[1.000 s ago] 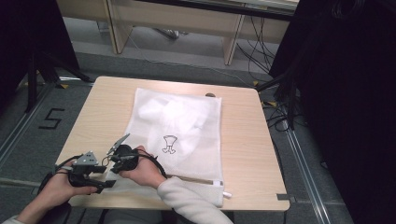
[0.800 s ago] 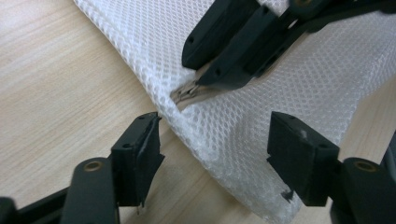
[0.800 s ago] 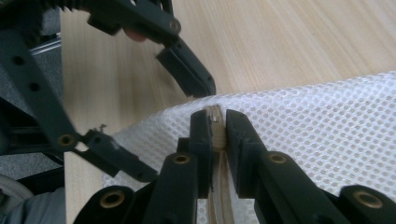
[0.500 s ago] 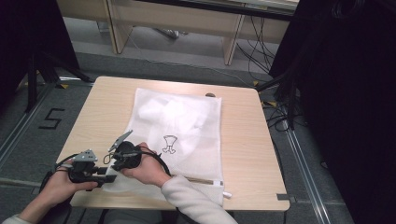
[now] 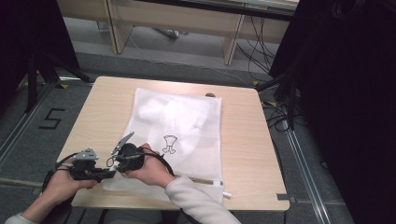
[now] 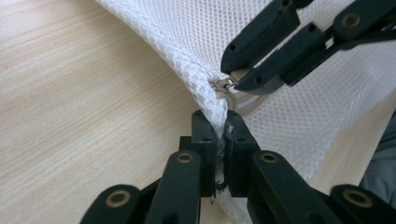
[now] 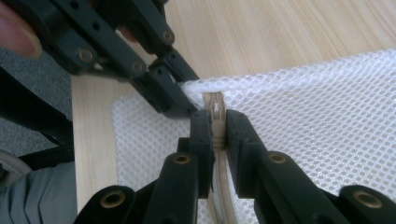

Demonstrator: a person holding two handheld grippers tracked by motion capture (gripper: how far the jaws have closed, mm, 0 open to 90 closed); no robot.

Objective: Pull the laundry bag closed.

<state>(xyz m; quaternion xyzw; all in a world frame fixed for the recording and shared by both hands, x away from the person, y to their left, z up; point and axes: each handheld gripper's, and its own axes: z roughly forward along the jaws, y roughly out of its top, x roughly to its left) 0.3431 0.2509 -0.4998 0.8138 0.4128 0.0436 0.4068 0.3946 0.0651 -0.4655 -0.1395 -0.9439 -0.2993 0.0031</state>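
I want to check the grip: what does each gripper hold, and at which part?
Left gripper pinches the mesh bag at its corner edge; right gripper clamps the zipper pull.

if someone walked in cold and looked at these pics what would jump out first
First, the white mesh bag spread flat over the middle of the wooden table, with a small dark drawing near its centre. Next, both grippers meet at its near left corner: the left gripper, whose jaws have just been closing, pinches the mesh edge, while the right gripper is shut on the beige zipper pull right beside it.
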